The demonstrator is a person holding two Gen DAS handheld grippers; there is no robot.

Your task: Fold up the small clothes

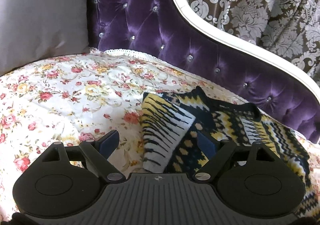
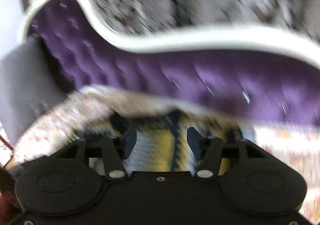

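Note:
A small knitted garment in black, yellow and white lies partly folded on the floral cover, right of centre in the left wrist view. One white-and-black striped part is turned over its near left edge. My left gripper hovers over that edge with its jaws wide open; the right finger sits above the knit, the left above the cover. The right wrist view is heavily blurred. In it my right gripper stands open above the same garment, and its pads do not press on the cloth.
The seat is backed by a purple tufted sofa back with a curved white frame. A grey cushion leans at the far left. A patterned brown-and-silver curtain hangs behind.

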